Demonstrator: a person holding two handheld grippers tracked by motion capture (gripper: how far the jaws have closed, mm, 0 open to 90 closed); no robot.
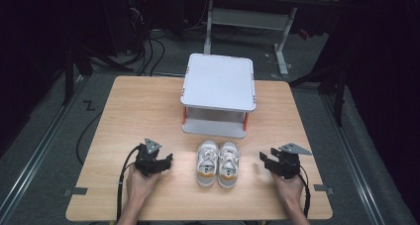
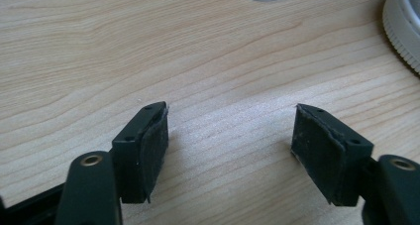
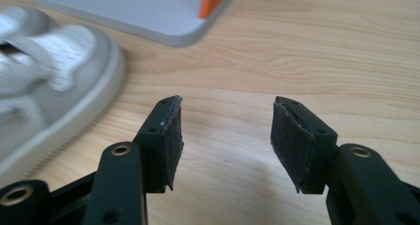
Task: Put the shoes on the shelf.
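Nearest you, your hands rest at the front edge of the wooden worktop (image 1: 124, 106), each holding a gripper. Your left gripper (image 1: 167, 160) sits low over the bare wood with its fingers (image 2: 148, 145) spread apart and nothing between them. Your right gripper (image 1: 261, 158) is the same: fingers (image 3: 166, 136) parted, only wood grain showing in the gap. Between the two grippers, apart from both, the pair of small white and grey shoes (image 1: 218, 163) stands side by side, touching, toes pointing away from you. In the right gripper view one shoe lies just beside the left finger. Just beyond the shoes stands a white two-level stand (image 1: 219, 81) with orange posts.
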